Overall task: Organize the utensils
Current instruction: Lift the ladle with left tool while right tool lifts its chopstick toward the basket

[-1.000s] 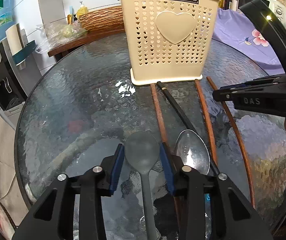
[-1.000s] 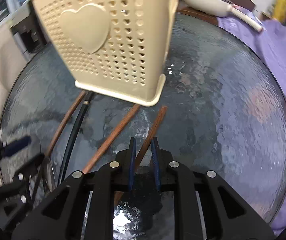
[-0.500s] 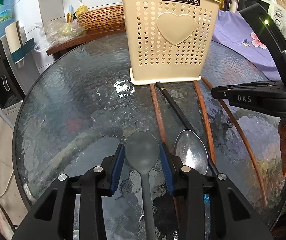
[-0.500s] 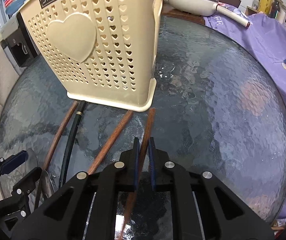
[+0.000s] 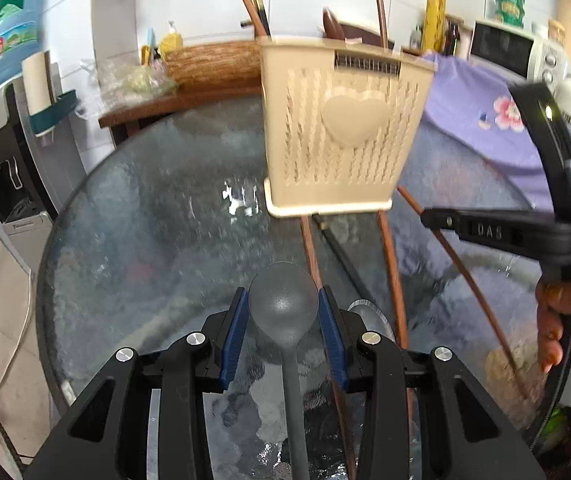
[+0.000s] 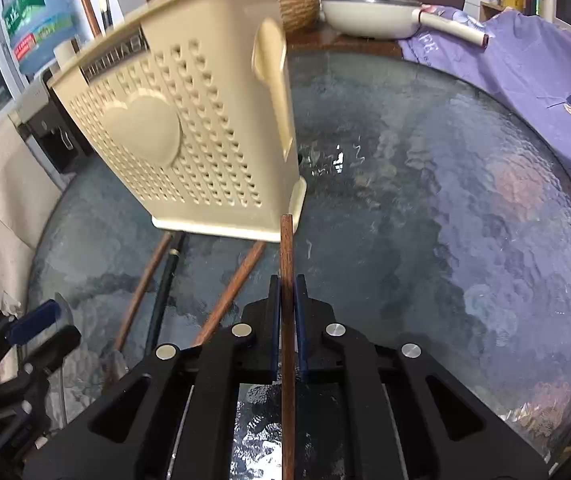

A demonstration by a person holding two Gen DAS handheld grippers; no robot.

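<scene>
Left gripper fingers are pinching the grey spoon bowl between blue pads. Right gripper is clamping a wooden chopstick, tip pointing ahead toward the beige holder, other chopsticks lying left of its fingers.

A round tabletop of dark textured glass carries a cream perforated plastic utensil holder with a heart emblem near its far edge. Toward the near edge lie brown wooden chopsticks, one black chopstick and a metal spoon.
</scene>
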